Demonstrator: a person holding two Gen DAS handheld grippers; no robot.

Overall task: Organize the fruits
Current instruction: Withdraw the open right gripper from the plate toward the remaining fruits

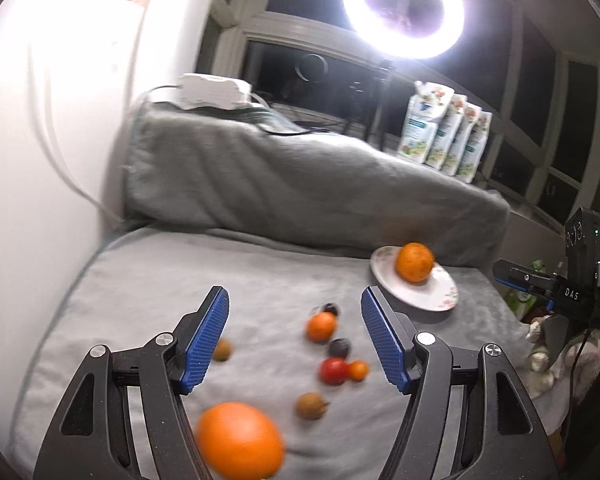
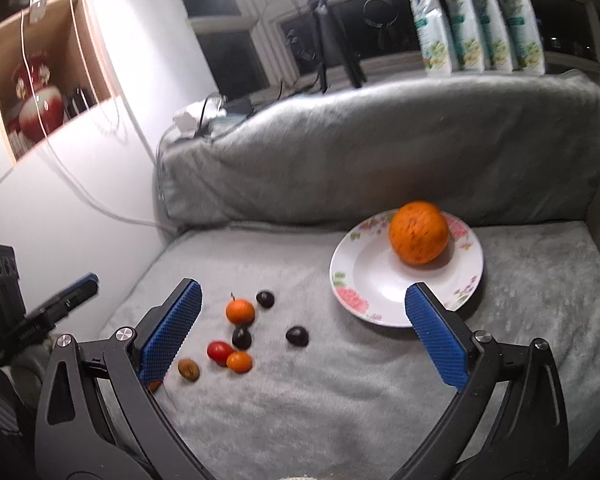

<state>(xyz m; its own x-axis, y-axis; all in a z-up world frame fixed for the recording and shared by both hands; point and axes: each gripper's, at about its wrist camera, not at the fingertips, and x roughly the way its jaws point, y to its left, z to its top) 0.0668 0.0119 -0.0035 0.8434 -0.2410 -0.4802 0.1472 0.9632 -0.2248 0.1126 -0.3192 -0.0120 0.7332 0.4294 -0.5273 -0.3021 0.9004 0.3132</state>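
Note:
A big orange [image 2: 418, 232] rests on the flowered white plate [image 2: 380, 280] by the sofa back. My right gripper [image 2: 304, 290] hovers open in front of the plate, with nothing between its blue pads. Left of the plate lies a loose cluster: a tangerine [image 2: 240, 311], dark plums [image 2: 297, 336], a red tomato [image 2: 219, 352] and a brown fruit [image 2: 188, 369]. My left gripper [image 1: 295, 298] is open above that cluster [image 1: 334, 371]. A second big orange [image 1: 240, 440], blurred, lies low by its left finger, not gripped. The plate [image 1: 432, 296] sits beyond its right finger.
A grey blanket [image 2: 340, 400] covers the seat and the backrest [image 2: 380, 140]. A white wall [image 1: 40, 160] with a hanging cable bounds the left side. Pouches [image 2: 472, 16] and a ring-light tripod [image 2: 328, 40] stand on the window sill behind.

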